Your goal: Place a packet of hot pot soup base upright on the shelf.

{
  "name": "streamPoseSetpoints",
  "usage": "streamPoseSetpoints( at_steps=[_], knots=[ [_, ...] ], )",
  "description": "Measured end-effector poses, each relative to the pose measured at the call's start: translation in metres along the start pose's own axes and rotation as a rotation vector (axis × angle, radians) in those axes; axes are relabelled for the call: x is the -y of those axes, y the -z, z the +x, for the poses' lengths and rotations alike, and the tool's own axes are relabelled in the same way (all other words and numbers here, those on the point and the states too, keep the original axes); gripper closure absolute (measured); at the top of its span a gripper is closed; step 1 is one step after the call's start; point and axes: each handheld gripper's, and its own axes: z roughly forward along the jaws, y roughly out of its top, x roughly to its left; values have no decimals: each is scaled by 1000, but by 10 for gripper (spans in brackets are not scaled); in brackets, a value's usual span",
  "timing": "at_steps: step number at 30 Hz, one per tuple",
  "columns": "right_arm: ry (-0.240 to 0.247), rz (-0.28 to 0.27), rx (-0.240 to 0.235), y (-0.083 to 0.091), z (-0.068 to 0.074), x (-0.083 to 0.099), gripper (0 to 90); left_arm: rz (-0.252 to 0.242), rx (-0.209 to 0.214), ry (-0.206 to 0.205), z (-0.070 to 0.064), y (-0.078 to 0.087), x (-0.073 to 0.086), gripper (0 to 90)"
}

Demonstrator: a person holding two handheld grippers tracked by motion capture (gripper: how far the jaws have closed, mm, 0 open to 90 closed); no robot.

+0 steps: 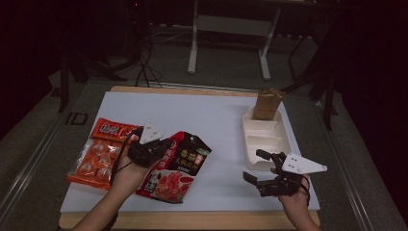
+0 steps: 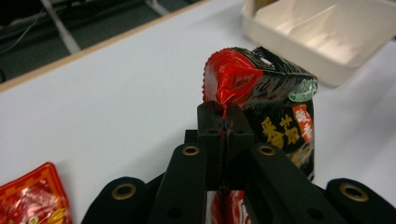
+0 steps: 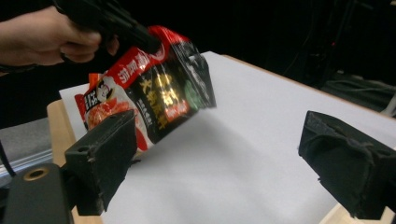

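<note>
Left fingers: the left gripper point(image 2: 225, 122) has its jaws clamped on the red crimped edge of the black-and-red pouch point(image 2: 275, 116), centre of the left gripper view
Pouch position: left of centre in the high view point(image 1: 175, 166); the right gripper view shows it point(image 3: 154, 88) lifted at a tilt, its lower end near the table
Right fingers: the right gripper point(image 1: 260, 169) stands released, jaws wide apart, holding nothing, lower right of the high view
Risk: I'd judge the grip thin, a pinch on slick film only; a quick swing could let the pouch slip or tear at the seal
Materials: glossy crinkled foil pouch, matte black jaws, smooth white table point(image 1: 211, 115)
Nearby: white compartment tray point(image 1: 267, 139) at right, orange snack packs point(image 1: 96, 159) at left
</note>
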Motion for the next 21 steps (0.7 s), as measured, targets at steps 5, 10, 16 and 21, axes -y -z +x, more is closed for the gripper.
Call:
streamPoseSetpoints(
  at_steps=[5,10,16,21],
  knots=[
    [-11,-9,12,-1,0,-2,112,-43,18,-51,-14,12,-5,890],
    [3,-16,-5,-3,7,-6,107,-145,45,-90,-25,20,-6,889],
    [8,-33,-30,-5,14,-13,111,-236,114,-83,-32,23,-13,888],
    [15,-42,-49,-6,20,-19,111,-269,160,-19,-35,14,-15,888]
  ],
)
